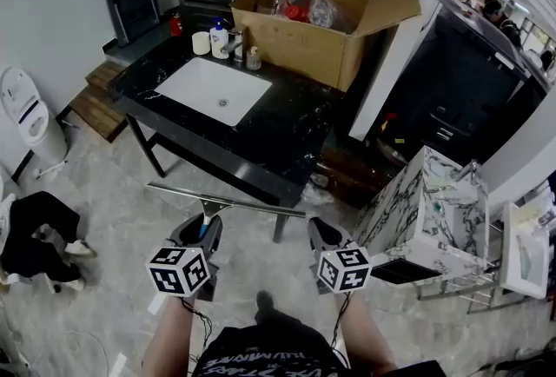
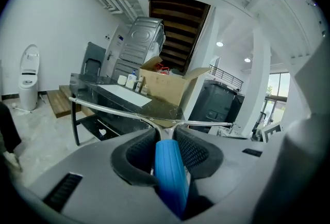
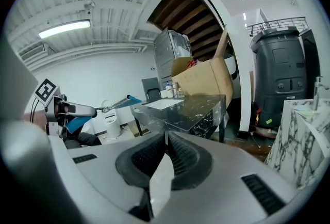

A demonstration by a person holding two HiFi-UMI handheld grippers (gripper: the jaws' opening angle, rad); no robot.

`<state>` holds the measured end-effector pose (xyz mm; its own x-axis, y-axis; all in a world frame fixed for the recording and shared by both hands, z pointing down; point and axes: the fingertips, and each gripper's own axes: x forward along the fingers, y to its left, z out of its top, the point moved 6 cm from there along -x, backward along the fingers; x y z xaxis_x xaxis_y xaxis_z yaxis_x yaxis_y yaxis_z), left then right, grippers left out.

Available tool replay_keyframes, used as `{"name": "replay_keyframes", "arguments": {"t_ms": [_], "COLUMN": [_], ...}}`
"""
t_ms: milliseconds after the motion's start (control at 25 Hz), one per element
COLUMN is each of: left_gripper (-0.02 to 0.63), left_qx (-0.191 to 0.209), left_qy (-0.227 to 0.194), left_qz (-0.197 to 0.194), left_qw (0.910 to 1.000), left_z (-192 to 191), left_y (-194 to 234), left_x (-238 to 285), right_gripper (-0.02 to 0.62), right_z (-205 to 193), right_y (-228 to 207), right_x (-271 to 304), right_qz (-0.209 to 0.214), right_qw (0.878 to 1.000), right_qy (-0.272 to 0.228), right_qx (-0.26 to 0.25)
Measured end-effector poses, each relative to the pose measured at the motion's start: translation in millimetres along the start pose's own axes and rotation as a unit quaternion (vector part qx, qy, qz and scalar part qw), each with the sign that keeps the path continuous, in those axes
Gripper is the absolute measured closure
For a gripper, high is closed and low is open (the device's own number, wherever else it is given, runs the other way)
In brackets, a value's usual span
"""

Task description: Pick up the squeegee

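While the left gripper point(image 1: 201, 232), lower left of centre, clamps its blue handle, the long silver-bladed squeegee point(image 1: 228, 201) sits crosswise below the black marble sink table point(image 1: 291, 145). The right gripper point(image 1: 327, 234), right of it, has its jaws closed together on nothing.

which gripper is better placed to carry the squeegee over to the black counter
Left: the left gripper holds the squeegee by its blue handle, blade toward the counter; the right gripper is shut on nothing.
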<state>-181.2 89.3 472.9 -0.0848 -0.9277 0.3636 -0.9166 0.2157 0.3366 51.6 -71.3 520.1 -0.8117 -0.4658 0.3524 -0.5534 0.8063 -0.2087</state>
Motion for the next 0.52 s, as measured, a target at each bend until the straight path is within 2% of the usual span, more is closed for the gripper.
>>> {"name": "replay_keyframes", "arguments": {"t_ms": [520], "left_gripper": [0.466], "left_qx": [0.000], "left_qy": [-0.013], "left_qz": [-0.006], "left_qw": [0.9999], "left_z": [-50], "left_y": [-18], "left_x": [-120], "right_gripper": [0.543], "right_z": [-41], "right_y": [75], "right_x": [-94], "right_qz": [0.009], "right_qw": [1.000], "right_qy": [-0.006], "right_qx": [-0.015]}}
